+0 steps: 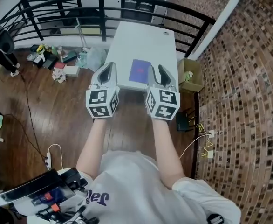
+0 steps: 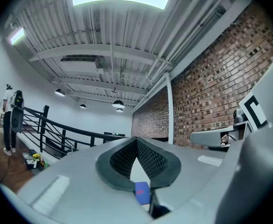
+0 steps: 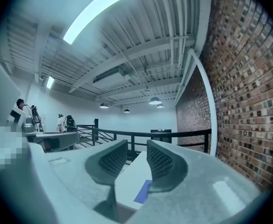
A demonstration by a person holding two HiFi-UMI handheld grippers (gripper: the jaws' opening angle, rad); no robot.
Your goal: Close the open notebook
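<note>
The fingers (image 2: 151, 158) of the left gripper (image 2: 136, 140) are pressed together at the tips with nothing between them, and over on the other side the fingers (image 3: 109, 161) of the right gripper (image 3: 135, 154) stand wide apart, nothing in that gap either, so both tools are empty. From the head view the two grippers hang side by side at the near end of the white table (image 1: 141, 36), pointing level across it and touching nothing. And there is the notebook (image 1: 140, 71), lying flat on the tabletop between them, just beyond their tips. It shows as one single purple-blue rectangle, no pale spread of pages on either side, so it reads as already closed with the cover up. On that judgement the closing itself looks done, and what is left is little more than taking the hands away. Now the caveats. The notebook is small in the head view, and its right edge sits right against the right gripper, so spine and page edges cannot be made out. Each gripper view catches only a blue sliver of it low between the jaws, far too little to confirm that the cover lies fully flat. The table's near edge is hidden behind the marker cubes.
</note>
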